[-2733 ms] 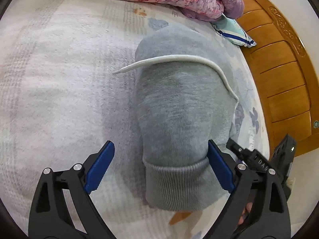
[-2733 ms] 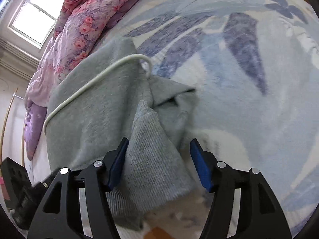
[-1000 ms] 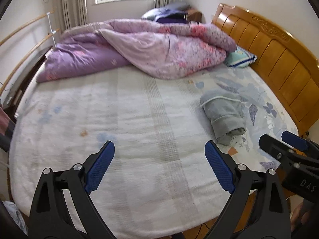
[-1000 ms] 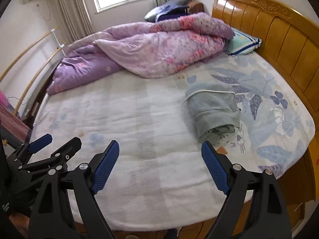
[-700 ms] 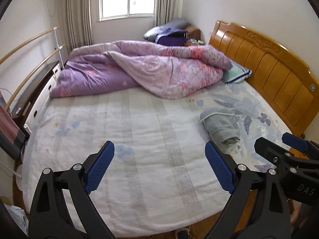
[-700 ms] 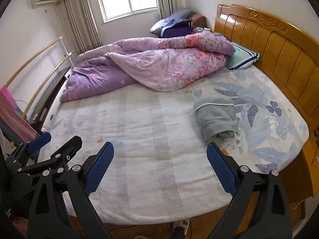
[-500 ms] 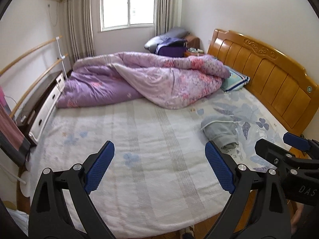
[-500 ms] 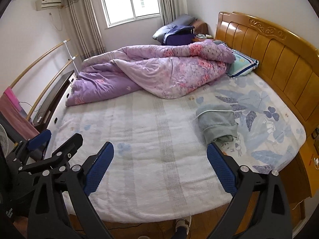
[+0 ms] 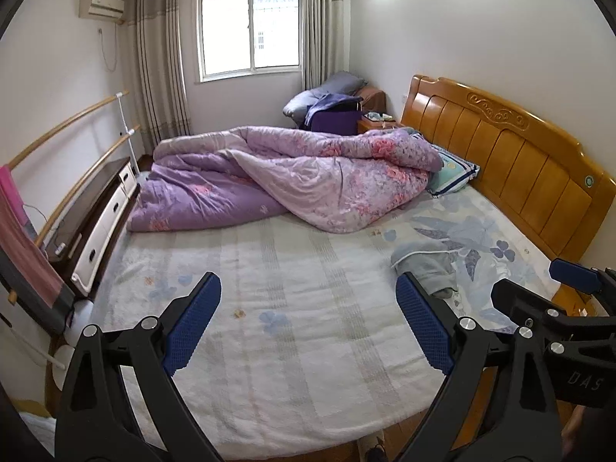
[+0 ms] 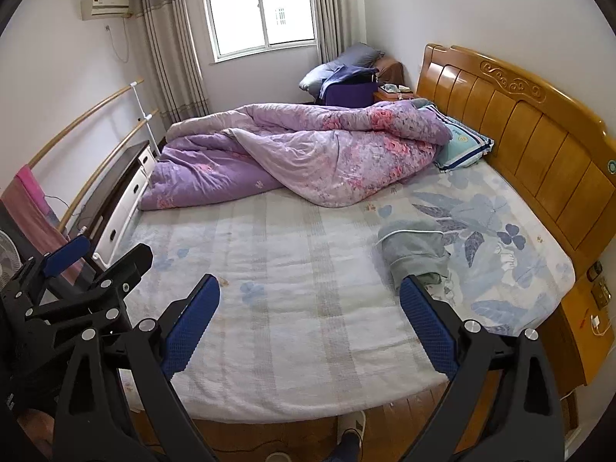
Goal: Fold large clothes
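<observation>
A folded grey sweatshirt [image 9: 423, 263] [image 10: 414, 250] with a white drawstring lies on the right side of the bed, near the wooden headboard. My left gripper [image 9: 308, 323] is open and empty, held high and well back from the bed's near edge. Beside it, my right gripper [image 10: 308, 327] is open and empty too, equally far from the garment. In the left wrist view the right gripper's black frame shows at the right edge; in the right wrist view the left one shows at the left edge.
A crumpled purple floral duvet [image 9: 292, 177] covers the far half of the bed [image 10: 288, 288]. A striped pillow [image 10: 464, 146] leans on the headboard [image 10: 519, 123]. A drawer cabinet [image 9: 100, 223] and rails line the left wall. A slippered foot [image 10: 352, 429] stands by the bed.
Both grippers have pulled away from the grey sweatshirt and risen far back from the bed; the whole room has come into view. The sweatshirt stays folded where it lay.
</observation>
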Demonstrator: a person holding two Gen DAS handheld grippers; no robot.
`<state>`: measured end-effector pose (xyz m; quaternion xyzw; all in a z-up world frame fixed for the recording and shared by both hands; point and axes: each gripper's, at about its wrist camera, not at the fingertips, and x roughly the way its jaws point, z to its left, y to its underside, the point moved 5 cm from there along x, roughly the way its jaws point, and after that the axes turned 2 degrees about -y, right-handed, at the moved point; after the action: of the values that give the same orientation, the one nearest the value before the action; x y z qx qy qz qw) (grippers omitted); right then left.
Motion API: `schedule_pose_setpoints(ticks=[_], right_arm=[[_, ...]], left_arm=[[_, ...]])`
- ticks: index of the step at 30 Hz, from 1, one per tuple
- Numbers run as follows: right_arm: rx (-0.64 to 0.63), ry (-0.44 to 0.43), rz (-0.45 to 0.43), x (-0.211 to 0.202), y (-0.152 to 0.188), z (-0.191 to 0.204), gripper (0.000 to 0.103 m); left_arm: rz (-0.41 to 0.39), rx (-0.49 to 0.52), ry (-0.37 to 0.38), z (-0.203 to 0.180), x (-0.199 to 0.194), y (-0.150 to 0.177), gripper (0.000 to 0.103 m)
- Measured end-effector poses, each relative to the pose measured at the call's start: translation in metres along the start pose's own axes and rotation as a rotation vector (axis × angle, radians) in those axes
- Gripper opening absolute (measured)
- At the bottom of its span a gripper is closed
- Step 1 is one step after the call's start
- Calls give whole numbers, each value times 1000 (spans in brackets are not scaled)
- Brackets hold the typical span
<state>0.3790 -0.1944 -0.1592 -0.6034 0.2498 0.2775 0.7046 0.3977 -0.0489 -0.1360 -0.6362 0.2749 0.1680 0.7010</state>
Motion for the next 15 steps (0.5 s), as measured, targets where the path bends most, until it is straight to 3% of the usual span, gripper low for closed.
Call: schedule_pose_setpoints(ticks=[15], right_arm=[[-21, -8, -50, -34, -25, 24, 93]], left_arm=[[-38, 10, 7, 22, -33, -31, 93]])
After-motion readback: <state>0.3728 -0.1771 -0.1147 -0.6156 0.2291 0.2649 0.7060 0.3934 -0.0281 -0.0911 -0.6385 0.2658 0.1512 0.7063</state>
